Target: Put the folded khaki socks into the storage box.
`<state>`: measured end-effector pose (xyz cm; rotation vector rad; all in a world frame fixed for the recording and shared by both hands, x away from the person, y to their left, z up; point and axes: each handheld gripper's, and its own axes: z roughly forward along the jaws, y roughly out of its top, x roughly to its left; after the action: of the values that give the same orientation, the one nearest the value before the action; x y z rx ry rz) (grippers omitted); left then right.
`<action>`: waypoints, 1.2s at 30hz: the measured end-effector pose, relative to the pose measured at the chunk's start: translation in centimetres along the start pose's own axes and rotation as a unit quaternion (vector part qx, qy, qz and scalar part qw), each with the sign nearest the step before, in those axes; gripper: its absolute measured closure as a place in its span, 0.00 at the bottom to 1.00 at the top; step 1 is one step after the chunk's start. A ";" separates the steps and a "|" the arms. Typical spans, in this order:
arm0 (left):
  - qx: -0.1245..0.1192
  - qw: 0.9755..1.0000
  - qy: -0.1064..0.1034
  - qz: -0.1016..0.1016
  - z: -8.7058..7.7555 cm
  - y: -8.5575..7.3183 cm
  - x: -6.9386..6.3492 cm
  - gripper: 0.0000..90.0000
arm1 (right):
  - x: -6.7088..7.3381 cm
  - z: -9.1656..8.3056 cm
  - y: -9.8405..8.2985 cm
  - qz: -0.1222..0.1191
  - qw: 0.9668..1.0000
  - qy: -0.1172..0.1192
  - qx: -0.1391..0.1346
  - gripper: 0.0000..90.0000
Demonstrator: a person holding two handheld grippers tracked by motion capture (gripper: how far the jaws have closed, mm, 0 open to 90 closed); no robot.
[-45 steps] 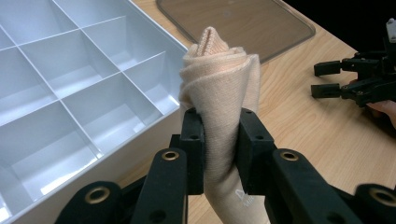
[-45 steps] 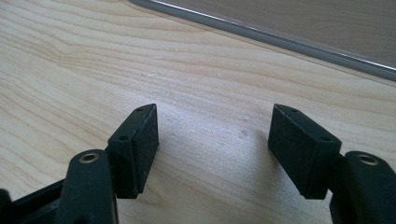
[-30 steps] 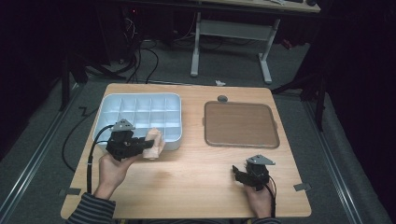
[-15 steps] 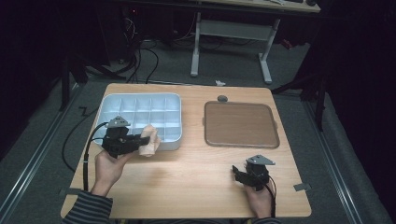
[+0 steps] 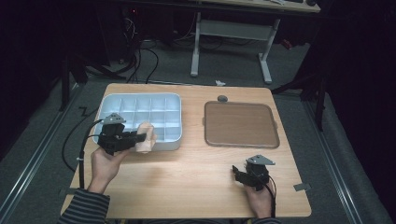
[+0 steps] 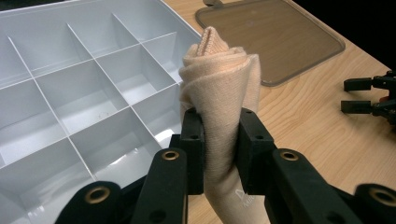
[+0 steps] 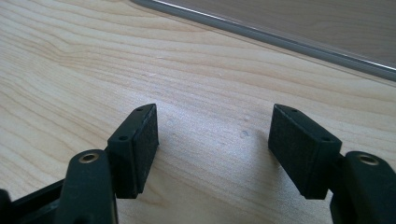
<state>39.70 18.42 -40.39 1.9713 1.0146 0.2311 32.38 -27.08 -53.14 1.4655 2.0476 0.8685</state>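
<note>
From above my side of the table (image 5: 196, 186), the high view looks forward and down, taking in all four edges and the floor beyond. The left gripper view rides close behind my left gripper (image 6: 219, 140), facing the divided tray (image 6: 70, 93) and the brown mat (image 6: 280, 37) toward the far right corner. The right gripper view skims low over the tabletop, sharing that mat's near edge.
</note>
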 end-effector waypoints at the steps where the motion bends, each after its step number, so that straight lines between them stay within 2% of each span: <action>1: 0.000 1.000 0.001 -0.002 0.0 0.0 0.1 0.83 | 0.0 0.0 0.0 0.000 1.000 0.000 0.000 0.37; 23: -0.005 1.000 0.013 -0.027 -0.6 0.1 2.0 0.84 | 0.0 0.0 0.0 0.000 1.000 -0.001 0.000 0.37; 30: 0.000 0.999 0.026 -0.021 -1.0 0.5 2.4 0.84 | 0.0 0.0 0.0 0.000 1.000 0.000 0.000 0.37; 36: -0.002 0.999 0.031 -0.029 -1.3 0.8 3.1 0.83 | 0.0 0.0 0.0 0.000 1.000 -0.001 0.000 0.37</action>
<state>41.51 21.26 -39.70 1.9375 1.1087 0.2630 32.38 -27.07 -53.14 1.4656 2.0474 0.8664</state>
